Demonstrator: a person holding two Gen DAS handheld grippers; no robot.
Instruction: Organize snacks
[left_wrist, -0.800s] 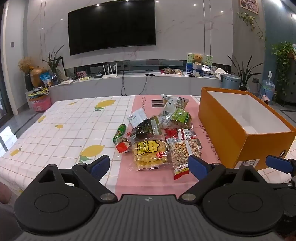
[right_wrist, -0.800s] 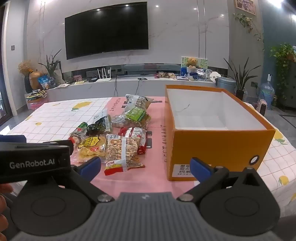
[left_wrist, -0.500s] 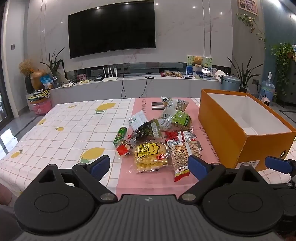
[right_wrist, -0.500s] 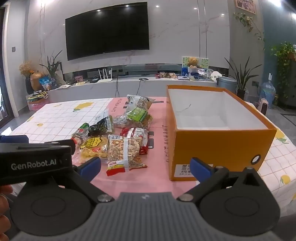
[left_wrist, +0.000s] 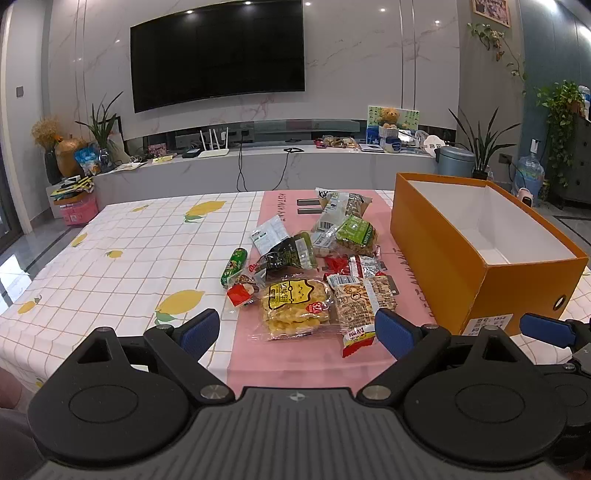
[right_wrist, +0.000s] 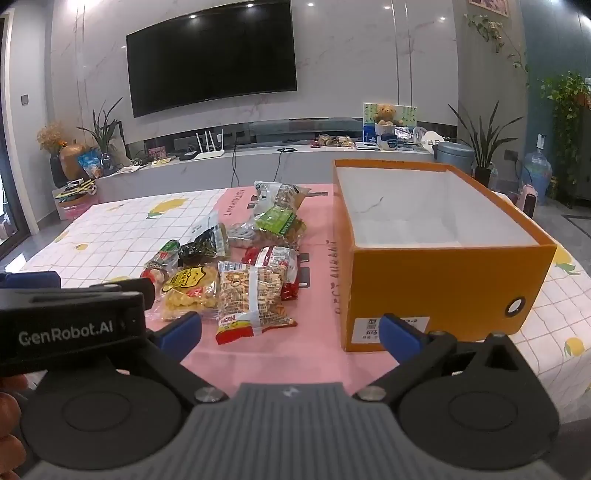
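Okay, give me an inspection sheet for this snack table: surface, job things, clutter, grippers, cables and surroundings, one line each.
Surface: table with a white checked lemon cloth and a pink runner down the middle.
Job's things: pile of snack packets on the runner; orange box beside it, open, nothing seen inside.
Clutter: two dark flat items on the runner behind the pile; too small to identify.
Grippers: left gripper open and holding nothing, short of the pile; right gripper open and holding nothing, between pile and box.
Cables: nothing seen on the table; cords hang down the TV bench.
Surroundings: wall TV, long bench, potted plants, water bottle.
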